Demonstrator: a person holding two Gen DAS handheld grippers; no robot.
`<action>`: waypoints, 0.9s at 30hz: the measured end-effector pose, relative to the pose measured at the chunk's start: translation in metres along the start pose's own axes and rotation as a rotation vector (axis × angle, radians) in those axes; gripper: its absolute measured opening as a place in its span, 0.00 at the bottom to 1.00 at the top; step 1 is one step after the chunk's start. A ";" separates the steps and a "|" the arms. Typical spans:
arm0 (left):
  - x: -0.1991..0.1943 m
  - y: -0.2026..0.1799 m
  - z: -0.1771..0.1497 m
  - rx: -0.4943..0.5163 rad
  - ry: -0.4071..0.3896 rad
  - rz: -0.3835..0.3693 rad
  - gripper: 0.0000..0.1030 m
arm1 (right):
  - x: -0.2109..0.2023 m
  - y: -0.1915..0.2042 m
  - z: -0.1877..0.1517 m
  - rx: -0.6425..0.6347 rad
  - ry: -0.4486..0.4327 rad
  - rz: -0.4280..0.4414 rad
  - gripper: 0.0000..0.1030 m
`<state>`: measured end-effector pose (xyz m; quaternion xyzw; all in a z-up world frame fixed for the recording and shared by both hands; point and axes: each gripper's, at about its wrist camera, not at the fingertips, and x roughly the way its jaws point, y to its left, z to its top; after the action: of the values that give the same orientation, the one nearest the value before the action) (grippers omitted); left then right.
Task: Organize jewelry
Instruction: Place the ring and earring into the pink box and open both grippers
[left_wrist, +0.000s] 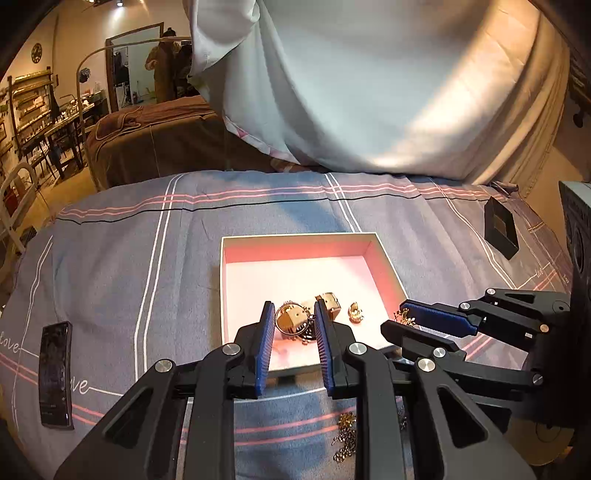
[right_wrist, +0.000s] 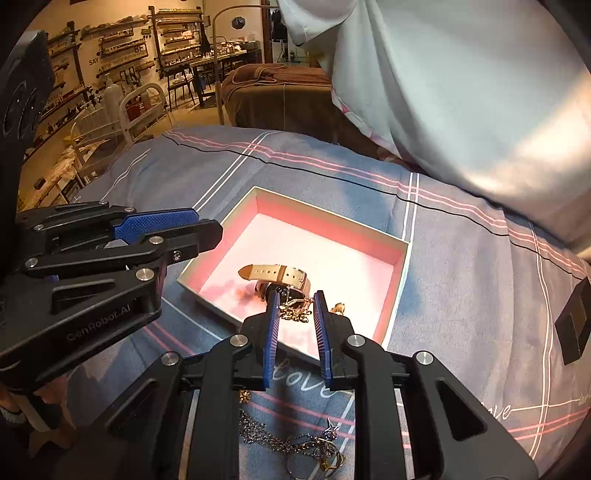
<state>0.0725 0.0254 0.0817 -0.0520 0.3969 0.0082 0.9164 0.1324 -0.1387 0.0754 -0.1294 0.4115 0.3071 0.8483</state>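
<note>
A watch (right_wrist: 280, 282) and a gold chain (right_wrist: 295, 312) are seen inside the pink-lined box (right_wrist: 400, 266) on the bedspread (right_wrist: 461, 258). The left gripper (left_wrist: 294, 325) and right gripper (right_wrist: 295, 312) are held above the box's near edge, fingers apart, nothing clamped. More chains (right_wrist: 291, 439) are left outside on the bedspread.

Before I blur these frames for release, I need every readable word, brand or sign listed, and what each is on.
"GenRobot.AI": embossed on the left gripper body.
"love": white script on the grey bedsheet, below the pink-lined box; repeated at right and beside the phone.
"SAY": wall sign by the shelves.
"BE": partial sign on the same wall.
Shelf labels and phone screen: too small to read.
</note>
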 end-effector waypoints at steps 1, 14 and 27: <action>0.002 0.001 0.007 0.000 -0.002 0.000 0.21 | 0.002 -0.002 0.005 0.004 -0.005 -0.009 0.19; 0.039 0.011 0.040 -0.018 0.048 0.015 0.21 | 0.035 -0.023 0.028 0.034 0.047 -0.034 0.19; 0.090 0.025 0.039 -0.058 0.143 0.027 0.21 | 0.078 -0.029 0.030 0.025 0.125 -0.022 0.19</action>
<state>0.1614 0.0520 0.0405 -0.0739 0.4614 0.0282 0.8837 0.2063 -0.1144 0.0328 -0.1423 0.4663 0.2838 0.8257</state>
